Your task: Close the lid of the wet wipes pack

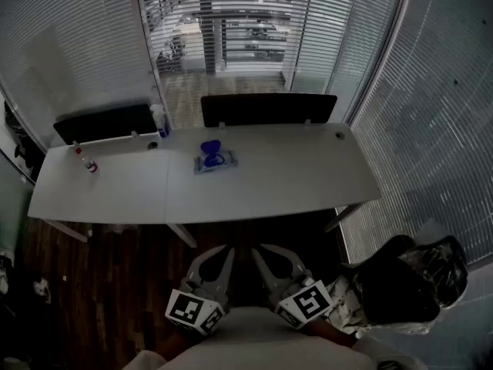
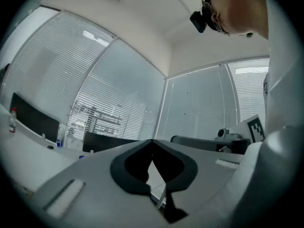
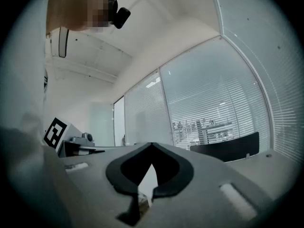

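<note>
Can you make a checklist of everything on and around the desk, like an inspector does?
Surface: white desk, two tops joined side by side.
Job's things: wet wipes pack near the desk's middle; its blue lid looks flipped up.
Clutter: small bottle with a red cap at the left end; another bottle at the back edge.
Grippers: left hand-held gripper and right hand-held gripper both shut, holding nothing, close to the person's body, far from the pack.
Cables: nothing seen.
Surroundings: black panels behind the desk, window blinds all round, dark bag at the right.
</note>
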Demonstrator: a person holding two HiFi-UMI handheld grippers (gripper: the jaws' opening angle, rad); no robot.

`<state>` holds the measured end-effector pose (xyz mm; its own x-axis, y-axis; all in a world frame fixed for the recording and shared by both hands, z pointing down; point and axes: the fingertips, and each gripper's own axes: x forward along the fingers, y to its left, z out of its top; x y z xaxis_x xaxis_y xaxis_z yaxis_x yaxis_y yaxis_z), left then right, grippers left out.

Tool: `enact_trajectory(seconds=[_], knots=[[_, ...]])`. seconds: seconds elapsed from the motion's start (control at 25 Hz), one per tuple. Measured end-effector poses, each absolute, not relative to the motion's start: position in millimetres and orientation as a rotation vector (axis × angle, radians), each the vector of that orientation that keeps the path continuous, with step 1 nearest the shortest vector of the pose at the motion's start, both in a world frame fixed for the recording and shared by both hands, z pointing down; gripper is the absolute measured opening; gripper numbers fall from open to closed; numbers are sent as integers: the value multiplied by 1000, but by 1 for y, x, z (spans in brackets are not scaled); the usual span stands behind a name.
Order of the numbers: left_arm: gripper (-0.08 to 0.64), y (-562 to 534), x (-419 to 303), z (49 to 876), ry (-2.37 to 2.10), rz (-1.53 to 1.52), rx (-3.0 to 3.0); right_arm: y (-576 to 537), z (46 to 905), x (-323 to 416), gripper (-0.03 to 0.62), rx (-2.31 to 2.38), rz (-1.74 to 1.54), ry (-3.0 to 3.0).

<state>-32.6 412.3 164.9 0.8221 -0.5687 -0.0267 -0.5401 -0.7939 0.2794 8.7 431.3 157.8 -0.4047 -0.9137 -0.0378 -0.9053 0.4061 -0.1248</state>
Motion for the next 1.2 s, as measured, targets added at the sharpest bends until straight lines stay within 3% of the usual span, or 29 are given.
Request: enact_trajectory(seconds=[1.2], knots=[[3,433,-15,165,-894,-135,2750,452,155,31,0,-1605,-161,2521]])
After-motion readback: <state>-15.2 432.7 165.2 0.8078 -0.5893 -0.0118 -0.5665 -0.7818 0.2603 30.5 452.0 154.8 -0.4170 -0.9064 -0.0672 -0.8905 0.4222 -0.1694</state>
